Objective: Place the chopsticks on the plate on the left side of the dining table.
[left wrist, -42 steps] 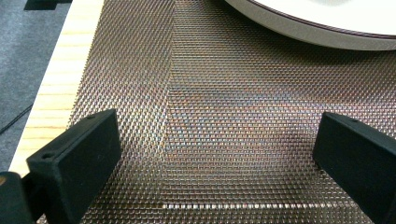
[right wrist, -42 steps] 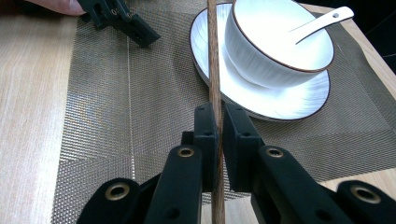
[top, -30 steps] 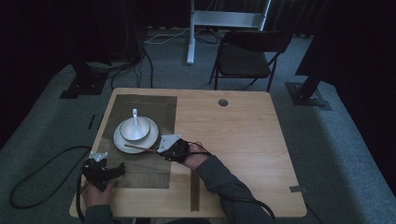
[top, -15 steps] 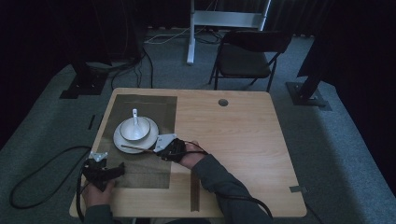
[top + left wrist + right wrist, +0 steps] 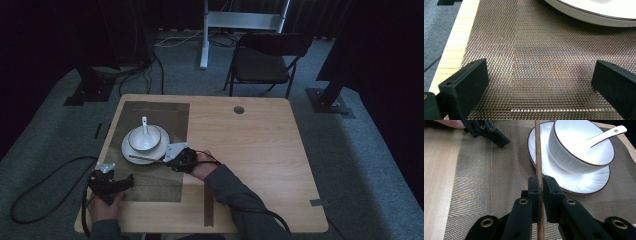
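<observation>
**Stick held beside the plate**

The stick (image 5: 145, 158) is thin and brown. In the high view it lies level, just in front of the plate (image 5: 131, 150), over the mat (image 5: 170, 117). The right gripper (image 5: 176, 155) holds one end of it. A bowl (image 5: 145, 138) sits on the plate, and a white spoon (image 5: 145, 125) rests in the bowl. The left gripper (image 5: 107, 182) is near the front left corner of the tabletop (image 5: 260, 150), well apart from the stick.

In the left gripper view, the left gripper (image 5: 539, 82) has its fingers (image 5: 465, 85) spread wide over the mat (image 5: 536, 50). Nothing is between them. The plate's rim (image 5: 599, 15) is at the top.

In the right gripper view, the right gripper (image 5: 541, 195) has its fingers (image 5: 534, 192) pressed tight on the stick (image 5: 538, 152). The stick runs up past the plate's (image 5: 579, 182) left edge. The bowl (image 5: 574, 155) with the spoon (image 5: 606, 133) is just to its right. The left gripper (image 5: 486, 130) is far off at the top left.
</observation>
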`<state>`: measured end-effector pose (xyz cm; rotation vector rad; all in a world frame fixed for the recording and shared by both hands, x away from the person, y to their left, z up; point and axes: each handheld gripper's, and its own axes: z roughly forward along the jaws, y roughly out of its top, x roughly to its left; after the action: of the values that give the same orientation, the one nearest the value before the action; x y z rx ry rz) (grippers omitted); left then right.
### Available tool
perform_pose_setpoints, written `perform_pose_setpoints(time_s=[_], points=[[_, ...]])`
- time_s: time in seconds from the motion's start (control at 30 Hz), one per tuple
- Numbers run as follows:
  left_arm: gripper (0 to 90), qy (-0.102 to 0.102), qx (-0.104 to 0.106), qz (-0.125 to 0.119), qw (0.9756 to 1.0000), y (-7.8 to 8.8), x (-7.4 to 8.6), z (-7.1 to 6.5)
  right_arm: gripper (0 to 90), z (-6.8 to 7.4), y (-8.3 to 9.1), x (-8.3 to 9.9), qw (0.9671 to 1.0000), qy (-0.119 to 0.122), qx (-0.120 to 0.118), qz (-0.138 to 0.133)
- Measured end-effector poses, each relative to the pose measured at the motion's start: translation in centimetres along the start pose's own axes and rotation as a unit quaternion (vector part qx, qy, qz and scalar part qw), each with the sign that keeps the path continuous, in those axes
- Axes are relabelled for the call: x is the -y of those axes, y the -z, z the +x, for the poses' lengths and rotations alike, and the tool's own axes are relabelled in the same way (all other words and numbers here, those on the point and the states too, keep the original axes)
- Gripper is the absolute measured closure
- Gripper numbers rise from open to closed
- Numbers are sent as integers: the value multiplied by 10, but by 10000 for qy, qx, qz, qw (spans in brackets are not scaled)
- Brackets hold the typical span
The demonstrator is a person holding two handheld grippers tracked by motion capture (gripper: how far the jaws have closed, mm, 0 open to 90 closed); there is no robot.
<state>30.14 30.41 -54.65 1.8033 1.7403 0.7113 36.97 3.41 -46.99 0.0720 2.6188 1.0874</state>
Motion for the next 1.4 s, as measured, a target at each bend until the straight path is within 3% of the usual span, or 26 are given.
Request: perform_pose_setpoints(time_s=[0.6, 1.4], points=[[14, -1, 0, 1, 10000, 0, 0, 0, 845, -7, -13, -4, 9999, 10, -41, 160], [14, -2, -1, 1, 10000, 0, 0, 0, 845, -12, -30, -16, 9996, 117, -185, 164]])
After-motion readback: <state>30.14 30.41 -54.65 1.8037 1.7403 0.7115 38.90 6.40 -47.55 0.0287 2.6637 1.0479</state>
